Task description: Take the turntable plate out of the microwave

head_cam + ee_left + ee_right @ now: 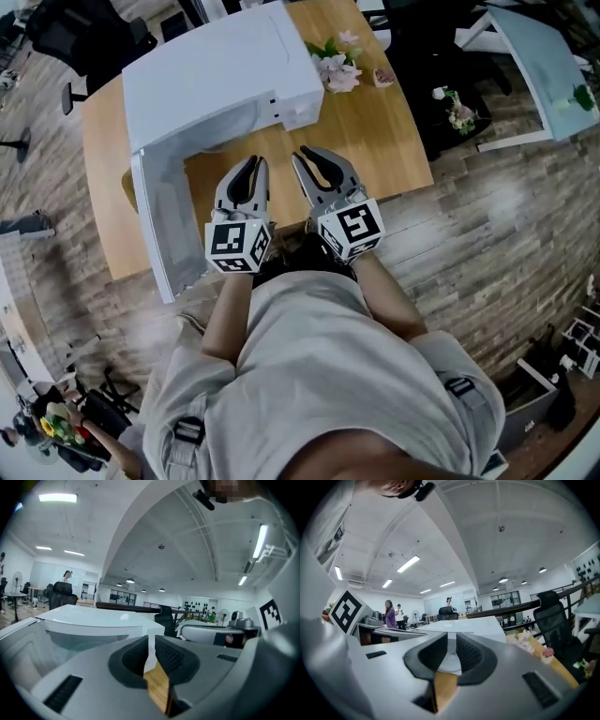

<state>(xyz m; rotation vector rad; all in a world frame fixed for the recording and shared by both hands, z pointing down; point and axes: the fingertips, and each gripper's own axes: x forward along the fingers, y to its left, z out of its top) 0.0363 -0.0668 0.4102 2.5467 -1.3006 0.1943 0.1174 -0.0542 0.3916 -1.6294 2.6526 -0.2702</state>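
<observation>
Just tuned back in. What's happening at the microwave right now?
A person holds a gripper in each hand in front of the white microwave, which sits on a wooden table with its door swung open to the left. The left gripper and right gripper sit side by side, pointing at the open cavity, jaws slightly apart with nothing between them. Neither is inside the cavity. The turntable plate is hard to make out in there; nothing has been taken out.
</observation>
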